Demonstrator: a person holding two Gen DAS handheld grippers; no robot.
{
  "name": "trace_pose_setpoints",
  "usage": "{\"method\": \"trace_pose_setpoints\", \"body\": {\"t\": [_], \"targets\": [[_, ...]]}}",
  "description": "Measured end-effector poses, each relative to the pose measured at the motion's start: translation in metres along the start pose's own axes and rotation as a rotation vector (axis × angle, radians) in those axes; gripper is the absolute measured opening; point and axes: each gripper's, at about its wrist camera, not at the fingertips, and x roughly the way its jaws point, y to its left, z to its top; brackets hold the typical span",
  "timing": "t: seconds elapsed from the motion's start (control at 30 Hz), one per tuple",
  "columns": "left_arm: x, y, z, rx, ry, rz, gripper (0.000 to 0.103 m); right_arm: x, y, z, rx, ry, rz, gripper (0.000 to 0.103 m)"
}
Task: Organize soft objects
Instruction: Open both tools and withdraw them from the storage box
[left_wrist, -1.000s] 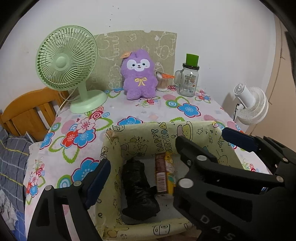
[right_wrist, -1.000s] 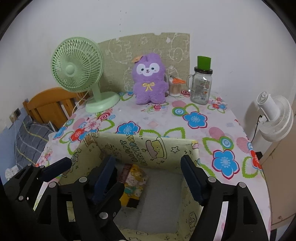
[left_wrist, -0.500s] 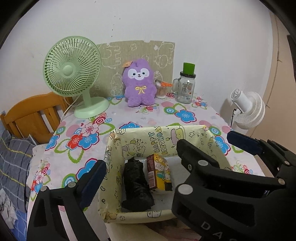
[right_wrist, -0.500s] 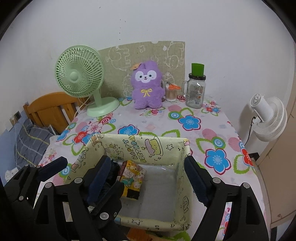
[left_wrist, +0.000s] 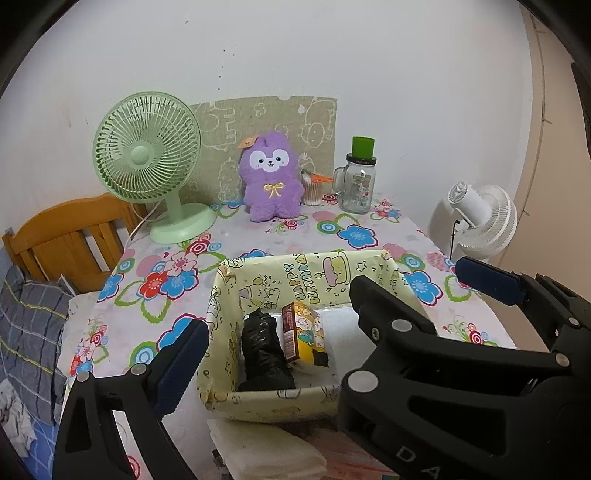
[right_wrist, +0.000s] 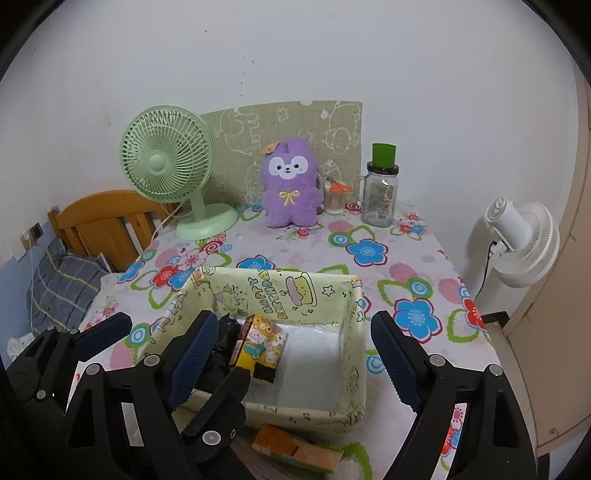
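Both grippers hang above the near edge of the flowered surface (right_wrist: 369, 254), side by side, looking down into the yellow box (left_wrist: 369, 266). The left gripper (left_wrist: 328, 295) has its jaws spread wide, just been opening, and nothing sits between the pads; the box only shows through the gap, well below. Same story on the right gripper (right_wrist: 291, 354): jaws apart, they have just been opening too, no object pinched, the box floor visible between the blue pads.

Inside the box, along its left side, a crumpled black bag (left_wrist: 264, 354) lies lengthwise, and right beside it, touching, leans a small cartoon-printed packet (left_wrist: 304, 332) with bears on it. The rest of the box floor is bare white.

At the far edge of the surface, against the patterned board (right_wrist: 236, 147), the purple plush toy (right_wrist: 291, 188) sits upright, facing this way, well apart from the box. A green desk fan (right_wrist: 166, 166) stands to its left, a glass jar with a green lid (right_wrist: 380, 192) to its right, and between toy and jar a small container that looks like cotton swabs, hard to be sure at this size.

Just in front of the box, something orange and flat (right_wrist: 295, 450) lies at the near edge. A white fan (right_wrist: 524, 236) stands off the surface on the right.
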Motion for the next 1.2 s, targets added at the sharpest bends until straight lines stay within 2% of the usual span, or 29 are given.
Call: {"method": "trace_pose_setpoints", "body": {"t": [0.6,1.2], "targets": [[-0.033,-0.014,-0.020,0.007,-0.031,0.022,0.099,-0.039,0.000,-0.019,-0.019,-0.036,0.011,0.088],[-0.026,-0.019,-0.043,0.015,0.001,0.002,0.100,-0.039,-0.002,-0.045,-0.014,-0.007,-0.003,0.088]]}}
